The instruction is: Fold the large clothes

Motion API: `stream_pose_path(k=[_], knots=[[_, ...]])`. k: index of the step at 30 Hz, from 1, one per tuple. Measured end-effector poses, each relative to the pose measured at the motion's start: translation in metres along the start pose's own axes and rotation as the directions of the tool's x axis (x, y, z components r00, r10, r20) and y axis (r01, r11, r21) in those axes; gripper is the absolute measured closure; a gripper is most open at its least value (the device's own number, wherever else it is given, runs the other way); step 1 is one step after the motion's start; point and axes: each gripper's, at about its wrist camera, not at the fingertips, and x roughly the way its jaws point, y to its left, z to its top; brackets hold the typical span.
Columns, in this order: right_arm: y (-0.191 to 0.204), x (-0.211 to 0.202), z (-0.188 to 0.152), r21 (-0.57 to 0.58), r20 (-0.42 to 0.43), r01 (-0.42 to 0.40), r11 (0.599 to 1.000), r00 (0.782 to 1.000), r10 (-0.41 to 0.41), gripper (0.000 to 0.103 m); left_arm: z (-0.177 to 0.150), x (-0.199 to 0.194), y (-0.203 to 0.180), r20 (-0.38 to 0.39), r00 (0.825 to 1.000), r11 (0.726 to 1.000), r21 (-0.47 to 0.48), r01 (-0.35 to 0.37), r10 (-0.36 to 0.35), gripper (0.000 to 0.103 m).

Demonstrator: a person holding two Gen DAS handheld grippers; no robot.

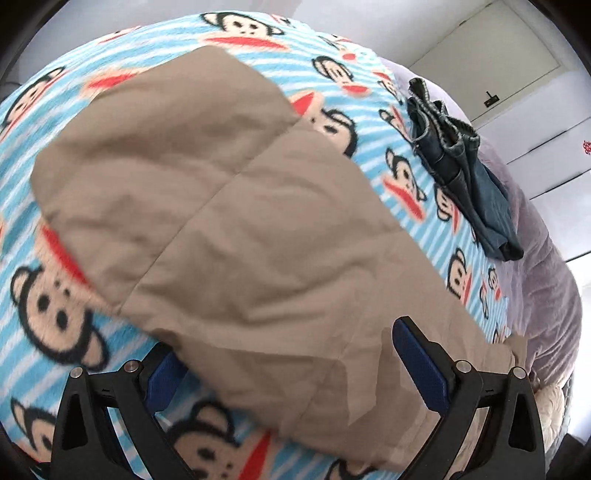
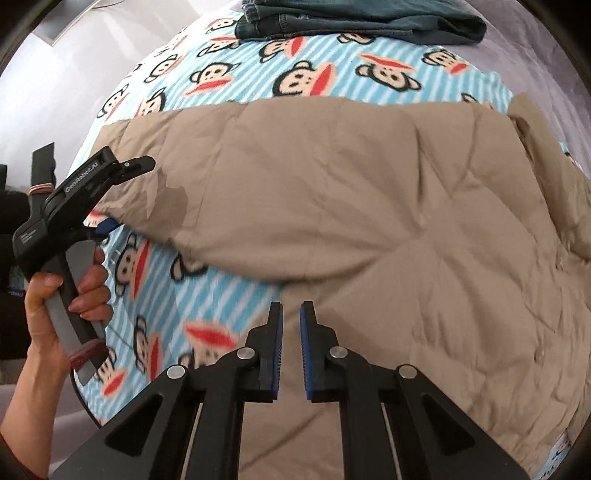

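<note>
Tan trousers lie spread on the monkey-print blanket; they also show in the right wrist view. My left gripper is open, its jaws wide, with the trouser end lying between and over them. In the right wrist view the left gripper has one finger above and one below a trouser end, slightly raised. My right gripper is nearly shut with a narrow gap. It hovers at the near edge of the trousers, and nothing shows between its pads.
Folded blue jeans lie at the blanket's far side, also in the right wrist view. A purple bedcover lies beyond the blanket. White cabinet doors stand behind the bed.
</note>
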Motion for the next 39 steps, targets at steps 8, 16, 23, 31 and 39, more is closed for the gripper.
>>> stream_pose_path(k=[8, 16, 23, 31, 39], knots=[[-0.003, 0.012, 0.018, 0.042, 0.034, 0.015, 0.999, 0.999, -0.016, 0.092, 0.008, -0.002, 0.003, -0.005, 1.000, 0.999, 0.034, 0.017, -0.016, 0.094], [-0.009, 0.054, 0.025, 0.083, -0.007, 0.046, 0.995, 0.999, -0.046, 0.093, 0.001, -0.048, -0.036, 0.110, 0.993, 0.977, 0.214, 0.015, -0.039, 0.095], [-0.037, 0.035, 0.013, 0.173, 0.028, -0.089, 0.981, 0.996, 0.086, 0.093, -0.038, -0.088, -0.147, 0.159, 0.973, 0.836, 0.546, 0.056, -0.169, 0.095], [-0.142, -0.037, -0.078, 0.327, 0.112, -0.074, 0.942, 0.993, 0.039, 0.093, -0.166, -0.041, -0.293, -0.025, 0.974, 0.556, 0.817, 0.151, -0.227, 0.095], [-0.245, -0.051, -0.155, 0.504, 0.083, -0.007, 0.864, 0.996, -0.040, 0.093, -0.296, 0.024, -0.344, -0.068, 0.996, 0.315, 0.945, 0.082, -0.054, 0.094]])
